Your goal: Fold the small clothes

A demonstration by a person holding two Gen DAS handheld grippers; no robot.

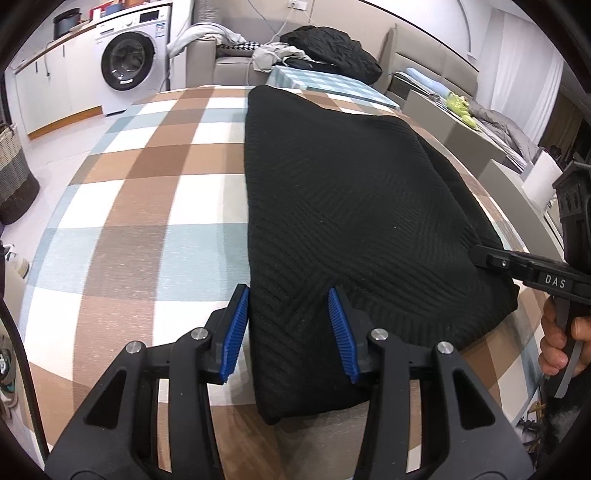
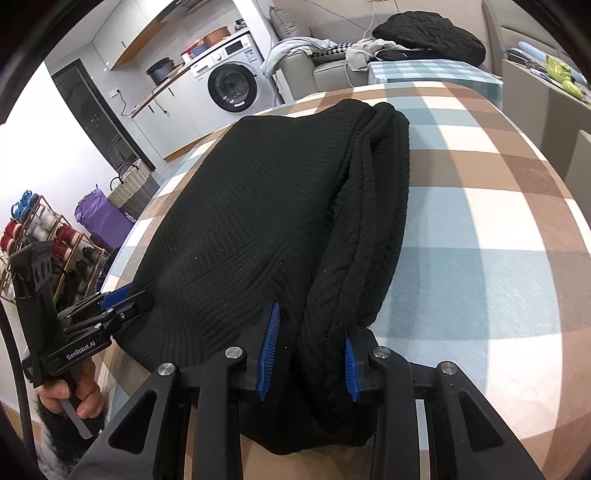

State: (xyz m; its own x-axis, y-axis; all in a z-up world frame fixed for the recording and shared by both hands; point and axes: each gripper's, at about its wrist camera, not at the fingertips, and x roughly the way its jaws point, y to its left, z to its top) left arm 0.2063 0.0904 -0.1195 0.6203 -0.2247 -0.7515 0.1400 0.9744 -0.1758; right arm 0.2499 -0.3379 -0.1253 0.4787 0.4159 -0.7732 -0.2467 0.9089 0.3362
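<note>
Table under a checked cloth [image 1: 140, 206]; folded black knit garment [image 1: 343, 206] lies flat on it

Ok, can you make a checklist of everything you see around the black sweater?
Surface: checked tablecloth, flat.
Job's things: black knit sweater, folded, thick layered edge on its right side.
Clutter: nothing seen on the cloth.
Grippers: left gripper open over the sweater's near left corner; right gripper open, straddling the layered edge.
Cables: white cord by the sofa.
Surroundings: washing machine, woven basket, shoe rack.
</note>
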